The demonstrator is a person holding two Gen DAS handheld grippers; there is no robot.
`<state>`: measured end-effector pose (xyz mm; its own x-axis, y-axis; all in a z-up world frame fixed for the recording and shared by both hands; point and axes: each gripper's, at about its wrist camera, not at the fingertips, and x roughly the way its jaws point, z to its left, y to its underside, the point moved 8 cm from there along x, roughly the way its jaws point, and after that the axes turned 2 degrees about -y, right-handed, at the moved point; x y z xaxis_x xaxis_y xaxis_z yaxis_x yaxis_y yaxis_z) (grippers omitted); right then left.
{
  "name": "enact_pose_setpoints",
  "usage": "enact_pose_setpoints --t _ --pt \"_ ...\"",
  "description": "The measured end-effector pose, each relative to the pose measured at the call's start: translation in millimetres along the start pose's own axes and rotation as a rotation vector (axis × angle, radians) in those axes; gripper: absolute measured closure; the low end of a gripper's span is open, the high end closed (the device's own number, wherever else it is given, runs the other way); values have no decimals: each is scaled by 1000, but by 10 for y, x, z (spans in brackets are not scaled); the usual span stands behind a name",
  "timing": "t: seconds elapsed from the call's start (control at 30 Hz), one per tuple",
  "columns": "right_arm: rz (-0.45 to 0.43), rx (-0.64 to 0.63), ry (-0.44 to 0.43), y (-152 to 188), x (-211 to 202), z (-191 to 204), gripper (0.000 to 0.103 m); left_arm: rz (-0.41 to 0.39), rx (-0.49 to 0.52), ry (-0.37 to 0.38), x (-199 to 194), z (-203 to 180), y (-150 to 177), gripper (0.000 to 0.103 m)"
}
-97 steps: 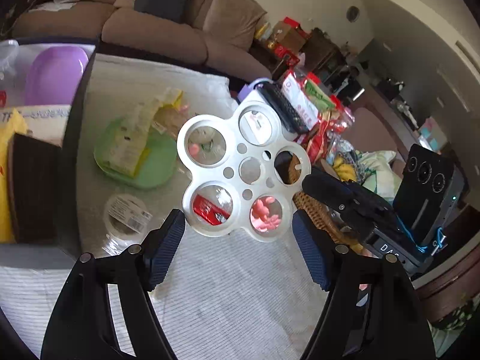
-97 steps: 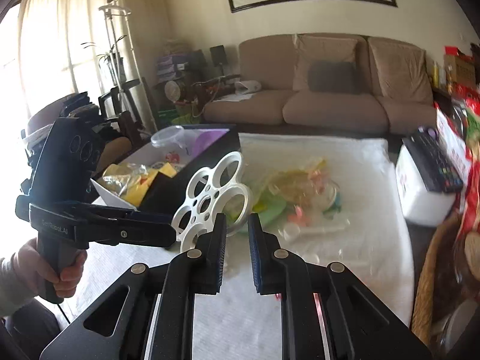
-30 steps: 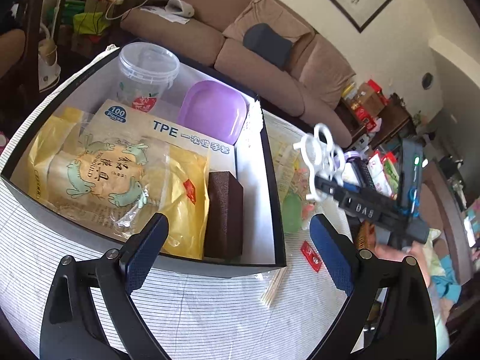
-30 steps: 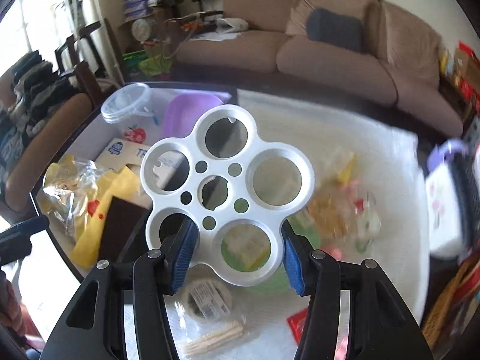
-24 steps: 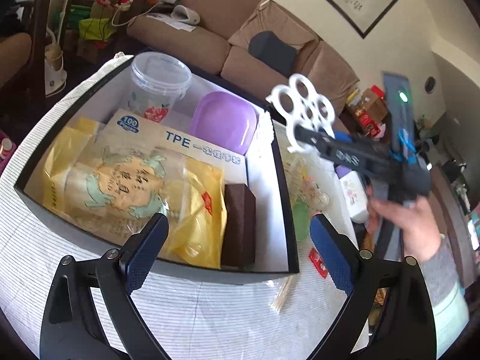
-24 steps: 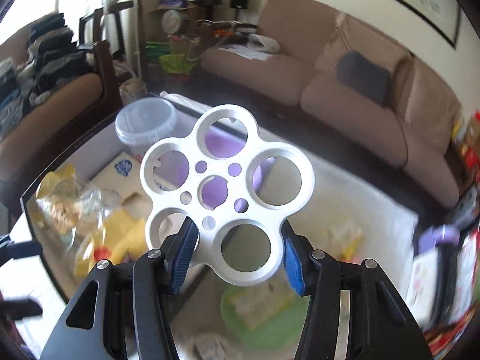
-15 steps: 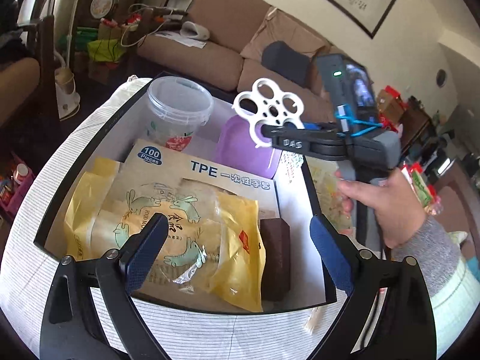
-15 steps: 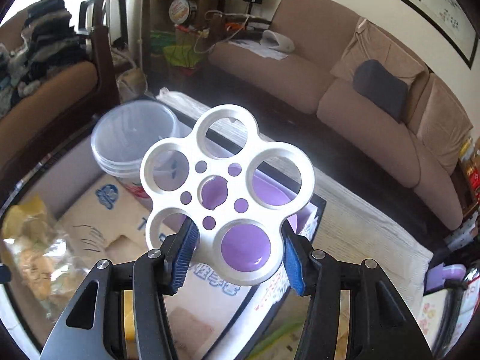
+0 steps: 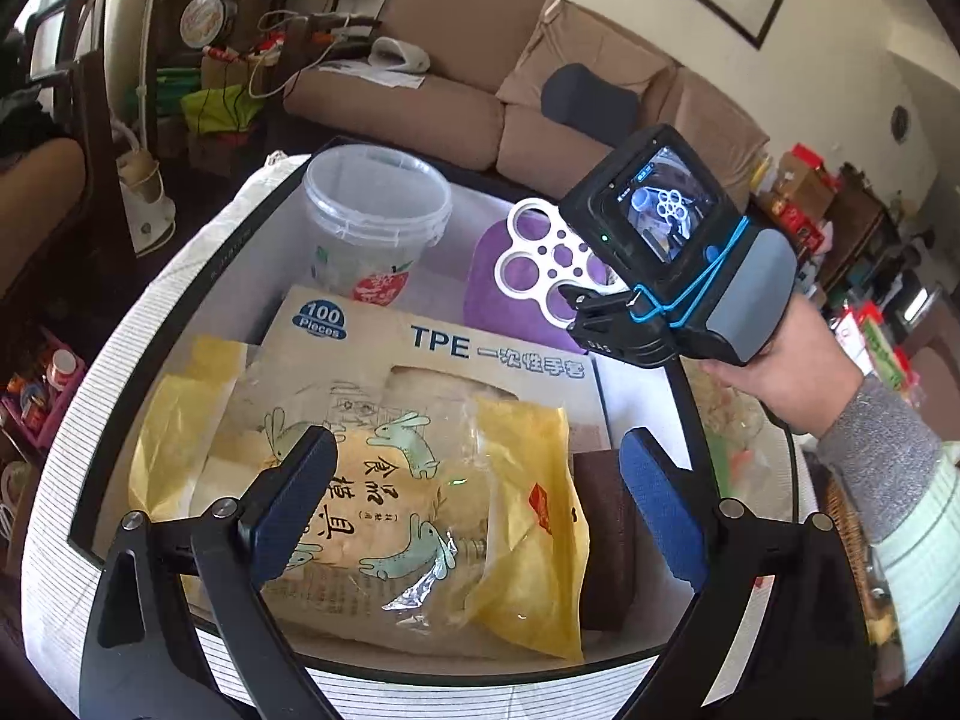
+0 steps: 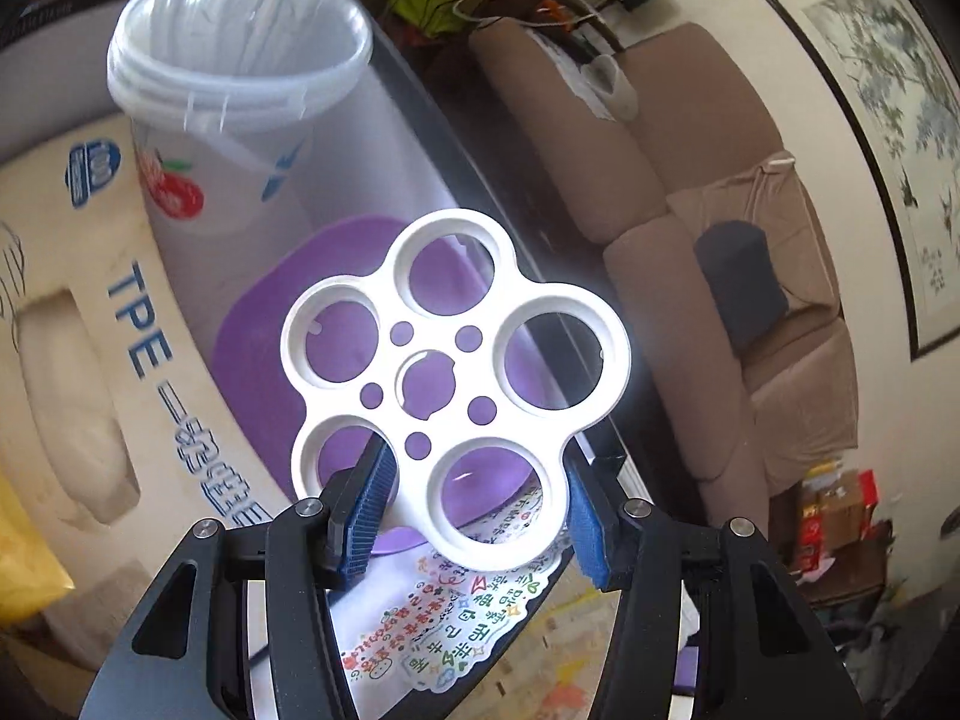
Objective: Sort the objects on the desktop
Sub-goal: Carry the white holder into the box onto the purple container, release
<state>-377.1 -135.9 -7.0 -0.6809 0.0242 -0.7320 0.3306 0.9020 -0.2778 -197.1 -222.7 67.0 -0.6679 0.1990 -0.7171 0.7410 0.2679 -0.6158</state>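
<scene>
Right wrist view: right tool (image 10: pixel 474 516) clenched on the white five-hole plastic disc (image 10: pixel 454 387), pads gripping its lower lobes only; most of the disc sticks out past the fingertips. Disc is in the air over the purple lid (image 10: pixel 336 324) at the far end of the black storage box (image 9: pixel 690 396), not touching anything below.

Left wrist view confirms it: disc (image 9: pixel 549 270) sits above the purple lid (image 9: pixel 498 306), next to the clear plastic tub (image 9: pixel 375 222). Left tool (image 9: pixel 474 510) is released, jaws wide, holding nothing, hovering over the yellow snack bag (image 9: pixel 384 516) at the near end of the box. TPE glove box (image 9: pixel 444 348) and brown block (image 9: pixel 606 540) fill the rest.

Judgement: this is the drop-off step for the disc.

Risks:
- Grip is on the rim edge, so the disc could pivot or slip if it bumps the tub rim or the box wall.
- The purple lid looks domed, hard to be sure from these angles. If so, the released disc could slide off toward the wall or out onto the worktop.
- Box is crowded, with little flat area left. Releasing from height means a bounce.
- Tub is light and empty, so a knock tips it.
</scene>
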Motion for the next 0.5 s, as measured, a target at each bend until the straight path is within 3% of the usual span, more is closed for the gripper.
enact_pose_setpoints --t 0.1,0.17,0.27,0.33,0.4,0.5 --pt "11 -29 7 34 43 25 37 2 -2 10 7 -11 7 8" --pt "20 -61 14 55 52 66 23 0 6 7 0 -25 5 8" --pt "63 -108 40 103 98 81 22 -3 1 6 -12 -8 -5 8" --pt "64 -75 29 106 86 17 24 -2 -17 18 -17 14 -17 8" --pt "-5 47 -45 49 -33 -111 25 3 -30 33 -22 30 -15 8" --pt "-119 297 -200 -59 -210 -389 40 -1 -34 24 -43 70 -22 8"
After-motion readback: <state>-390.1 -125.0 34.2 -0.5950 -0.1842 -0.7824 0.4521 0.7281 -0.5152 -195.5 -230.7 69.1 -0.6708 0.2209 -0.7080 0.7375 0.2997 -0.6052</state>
